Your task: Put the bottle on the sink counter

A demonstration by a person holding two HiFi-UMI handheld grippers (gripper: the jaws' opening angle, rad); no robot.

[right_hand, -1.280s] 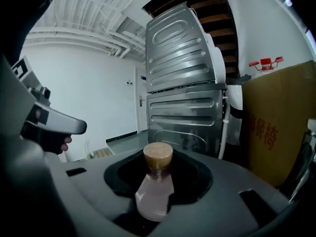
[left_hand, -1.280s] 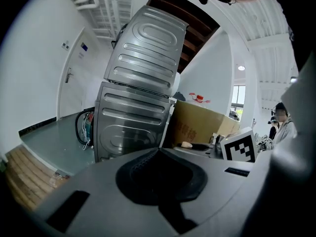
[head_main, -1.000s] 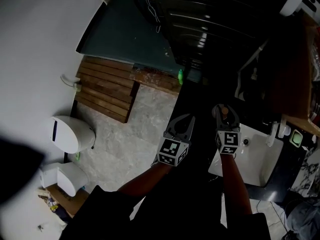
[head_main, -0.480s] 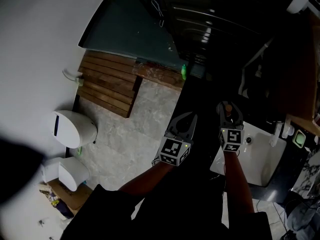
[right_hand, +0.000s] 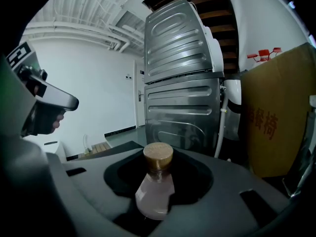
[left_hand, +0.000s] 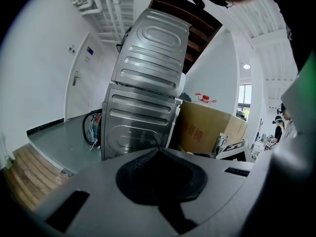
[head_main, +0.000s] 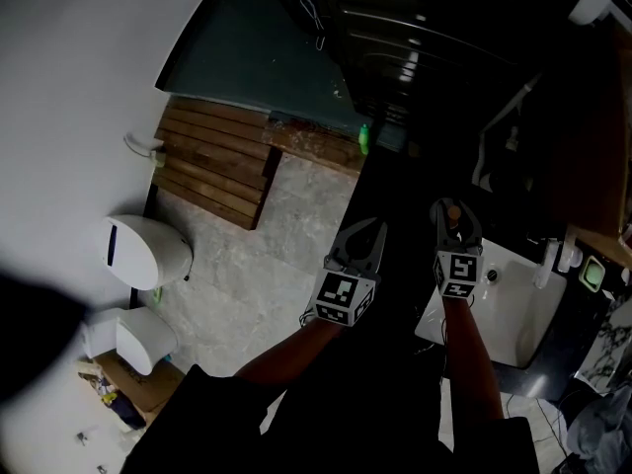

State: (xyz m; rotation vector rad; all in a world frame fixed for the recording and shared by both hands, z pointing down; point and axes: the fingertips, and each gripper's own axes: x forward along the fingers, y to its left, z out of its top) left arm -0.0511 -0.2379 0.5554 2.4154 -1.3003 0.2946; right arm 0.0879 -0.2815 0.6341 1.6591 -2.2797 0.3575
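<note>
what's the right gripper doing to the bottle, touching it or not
Touching. The right gripper view shows the bottle clamped between the right gripper's jaws, its sides pressed by both.

A wooden slat mat [head_main: 212, 166] lies on the grey stone floor [head_main: 281, 270]

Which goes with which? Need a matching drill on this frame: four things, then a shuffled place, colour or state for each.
Things:
1. bottle
2. left tongs
3. toilet
4. slatted mat

Matches:
A. shut, nothing between them
B. white
C. gripped in the right tongs
D. brown wood

Pairs: 1-C, 2-A, 3-B, 4-D
</note>
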